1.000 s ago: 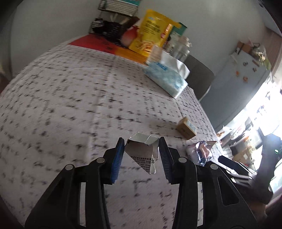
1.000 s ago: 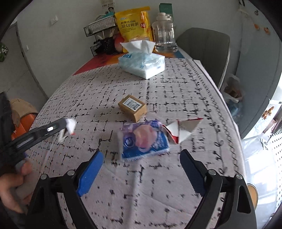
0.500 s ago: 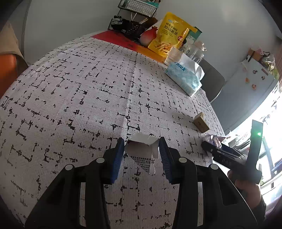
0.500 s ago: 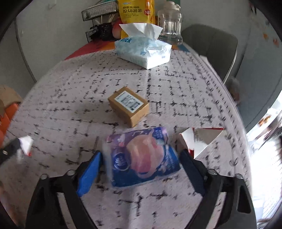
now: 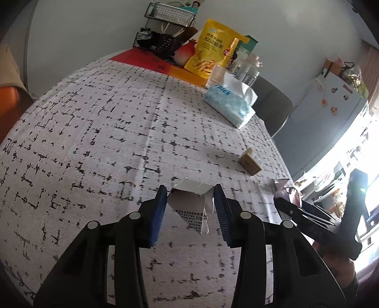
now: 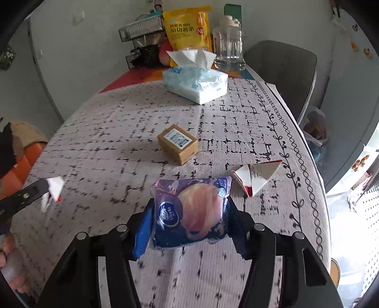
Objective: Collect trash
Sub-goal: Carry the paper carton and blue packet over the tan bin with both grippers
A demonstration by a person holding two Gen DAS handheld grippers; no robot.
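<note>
My left gripper (image 5: 190, 203) is shut on a folded silver-white carton scrap (image 5: 189, 205) and holds it above the table. It also shows at the left of the right wrist view (image 6: 53, 188). My right gripper (image 6: 188, 214) is shut on a blue and purple Vinda tissue packet (image 6: 190, 212) at the table surface. A small brown cardboard box (image 6: 178, 143) lies just beyond it. A red and white folded carton piece (image 6: 254, 176) lies to the right of the packet.
A blue tissue pack (image 6: 195, 83), a yellow snack bag (image 6: 187, 26), a clear jar (image 6: 228, 47) and a wire rack (image 5: 169, 14) stand at the far end of the table. A grey chair (image 6: 283, 73) stands at the far right. The table edge (image 6: 315, 189) runs close on the right.
My right gripper moved forward and closed on the tissue packet, which earlier lay free between its open fingers. My left gripper kept hold of the carton scrap while its view shifted.
</note>
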